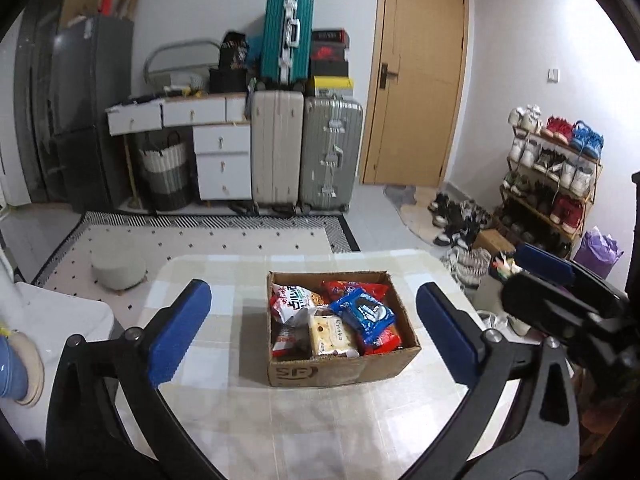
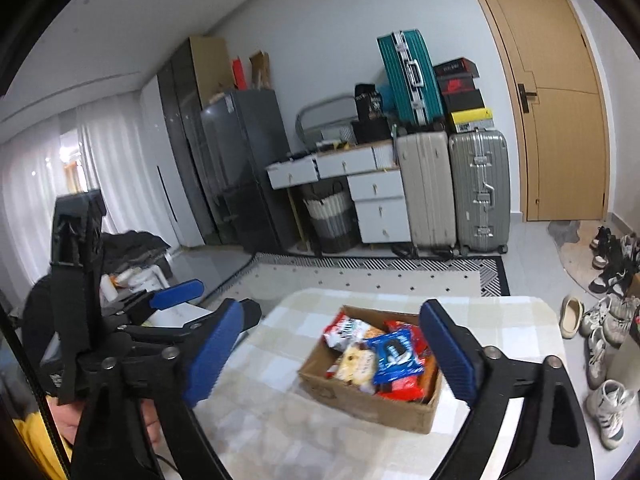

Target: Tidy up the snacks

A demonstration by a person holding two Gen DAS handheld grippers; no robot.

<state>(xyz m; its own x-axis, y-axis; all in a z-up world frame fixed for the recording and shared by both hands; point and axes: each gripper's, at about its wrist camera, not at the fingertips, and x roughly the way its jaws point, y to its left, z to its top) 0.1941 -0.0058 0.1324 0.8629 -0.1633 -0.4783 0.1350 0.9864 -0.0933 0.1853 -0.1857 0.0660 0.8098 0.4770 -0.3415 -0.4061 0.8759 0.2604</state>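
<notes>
A brown cardboard box (image 1: 404, 320) (image 2: 360, 404) stands on the checked table (image 1: 304, 420) (image 2: 280, 420), full of snack packs. A blue Oreo pack (image 1: 362, 312) (image 2: 394, 354) lies on top, beside a yellow-white pack (image 1: 330, 334) (image 2: 356, 362), a white-and-red bag (image 1: 290, 298) (image 2: 346, 330) and red packs (image 1: 352, 286). My left gripper (image 1: 314, 336) is open and empty, held near the box's front. My right gripper (image 2: 334, 360) is open and empty, above the box's near left. The right gripper also shows at the right of the left wrist view (image 1: 560, 292), and the left gripper at the left of the right wrist view (image 2: 176, 296).
Beyond the table lie a patterned rug (image 1: 208, 236) and a round stool (image 1: 118, 266). Suitcases (image 1: 304, 152), white drawers (image 1: 220, 160) and a door (image 1: 420, 72) stand at the back wall. A shoe rack (image 1: 556, 176) and loose shoes (image 2: 600, 320) are on the right.
</notes>
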